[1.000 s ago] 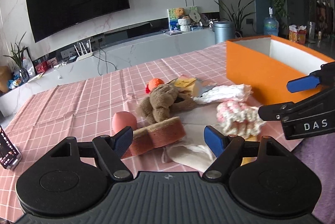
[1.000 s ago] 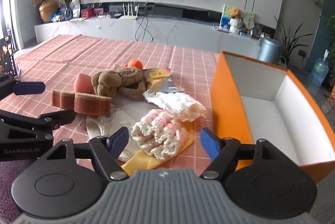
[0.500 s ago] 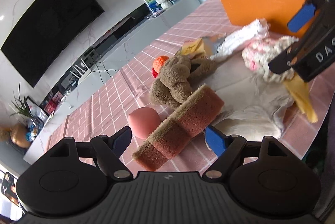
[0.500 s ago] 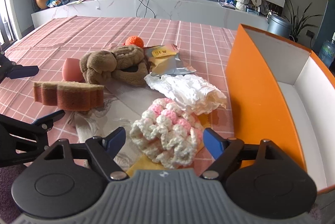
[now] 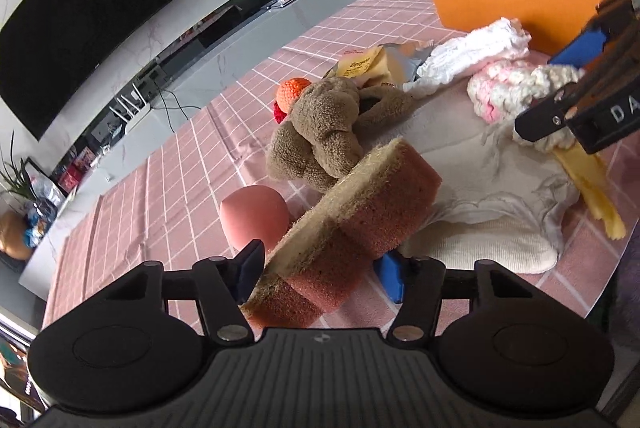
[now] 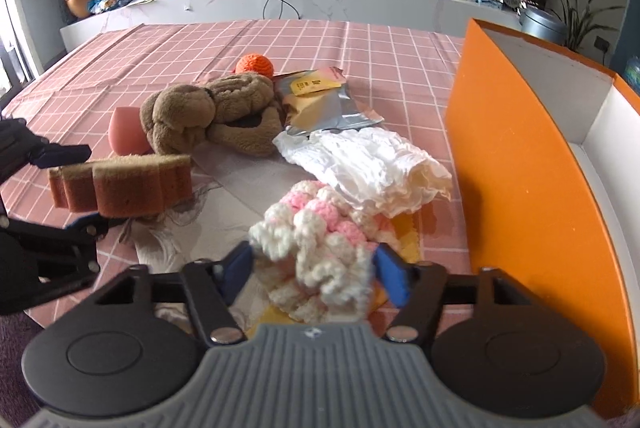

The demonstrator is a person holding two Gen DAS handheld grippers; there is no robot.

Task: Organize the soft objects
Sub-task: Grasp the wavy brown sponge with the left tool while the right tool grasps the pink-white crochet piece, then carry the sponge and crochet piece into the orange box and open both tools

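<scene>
A pink sponge with a tan scrub face [image 5: 352, 224] lies tilted between the blue pads of my left gripper [image 5: 320, 274]. Its jaws are closing and both pads touch the sponge. The right wrist view shows the same sponge [image 6: 120, 183] at the left, one finger above it and one below. My right gripper [image 6: 314, 272] is closing on a pink-and-white crochet piece [image 6: 316, 228], which fills the gap between its pads. A brown plush toy [image 6: 208, 115], a white ruffled cloth [image 6: 372, 167] and an orange crochet ball [image 6: 254, 63] lie further back.
An open orange box [image 6: 520, 167] with a white inside stands at the right on the pink checked tablecloth [image 6: 200, 47]. A pink egg-shaped puff [image 5: 254, 216], a foil snack packet [image 6: 320, 99], a pale cloth [image 5: 480, 240] and a yellow cloth [image 5: 592, 187] lie among the objects.
Both grippers came down and forward onto the pile, the left rolling as it went. Their jaws narrowed, the left around the sponge and the right around the crochet piece.
</scene>
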